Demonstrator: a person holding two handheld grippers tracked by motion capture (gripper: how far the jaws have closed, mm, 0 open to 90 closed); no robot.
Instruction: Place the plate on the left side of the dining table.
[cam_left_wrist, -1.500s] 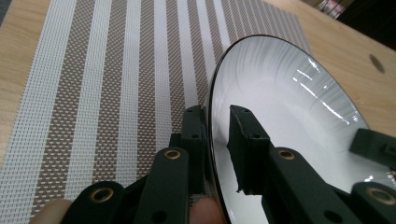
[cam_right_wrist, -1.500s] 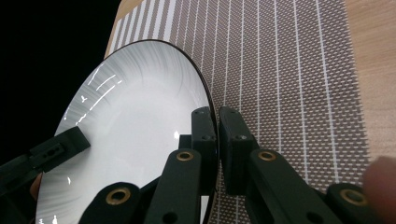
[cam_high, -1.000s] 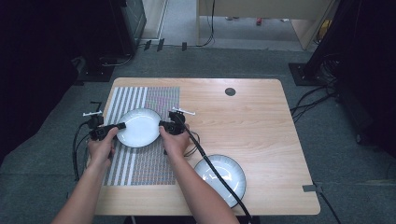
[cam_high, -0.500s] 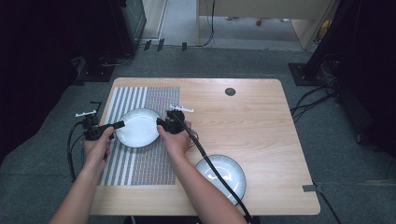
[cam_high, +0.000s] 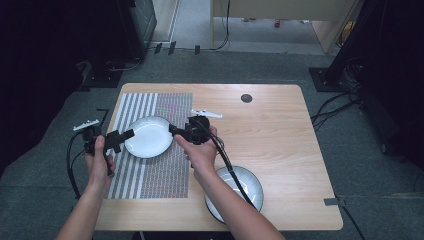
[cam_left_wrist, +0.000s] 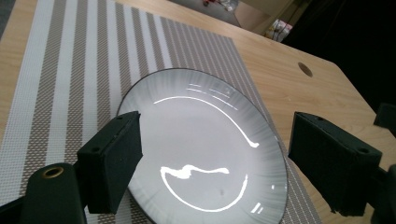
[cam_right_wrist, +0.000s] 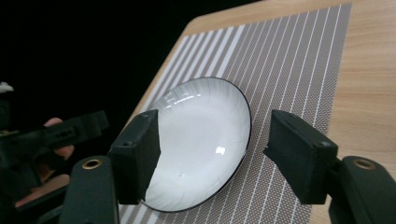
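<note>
Flanking the plate (cam_high: 148, 136), both tongs (cam_high: 128, 135) (cam_high: 173, 130) gaping, empty.

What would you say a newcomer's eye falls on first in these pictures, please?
Probably the white plate lying on the striped placemat at the table's left, flanked by the left gripper and the right gripper. Both have just been opening their jaws and stand open, clear of its rim. A second plate sits near the table's front edge, partly under the right forearm.
</note>
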